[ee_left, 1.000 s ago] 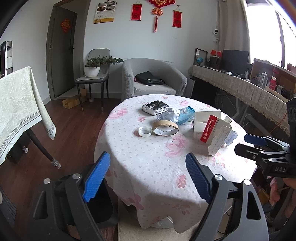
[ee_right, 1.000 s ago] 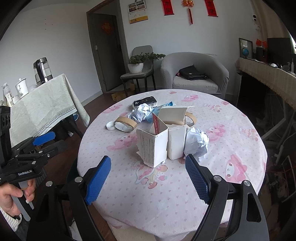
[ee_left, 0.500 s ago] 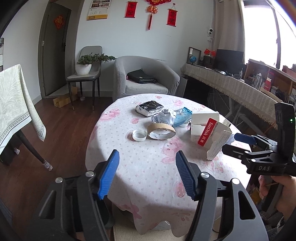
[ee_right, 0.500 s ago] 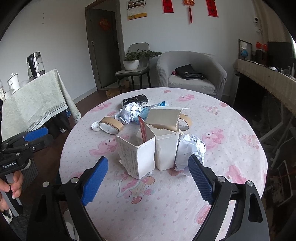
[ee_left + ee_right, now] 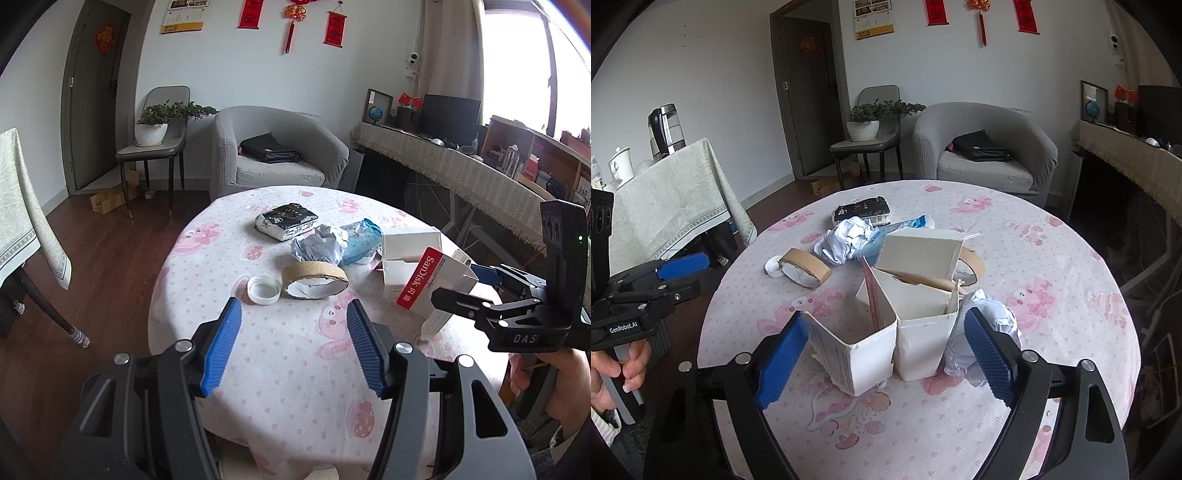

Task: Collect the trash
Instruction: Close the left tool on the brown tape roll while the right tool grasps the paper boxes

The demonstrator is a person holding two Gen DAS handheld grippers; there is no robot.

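Observation:
Trash lies on a round table with a pink-patterned cloth (image 5: 280,354). Two open white cartons (image 5: 871,343) stand just in front of my right gripper (image 5: 884,354), which is open with its pads on either side of them. A crumpled white paper (image 5: 990,325) leans against the right carton. My left gripper (image 5: 293,343) is open and empty above the near table edge. Ahead of it lie a white cap (image 5: 263,290), a brown tape roll (image 5: 314,282), crumpled paper (image 5: 319,245), a blue wrapper (image 5: 360,240) and a black-and-white packet (image 5: 286,220).
A grey armchair (image 5: 273,155) with a black bag stands behind the table. A chair with a potted plant (image 5: 155,129) is by the door. A cloth-covered side table (image 5: 672,199) with a kettle stands to the left. A long desk (image 5: 461,170) runs along the right.
Both grippers have moved forward toward the table. The left jaws have narrowed somewhat. The right gripper now has the cartons between its pads.

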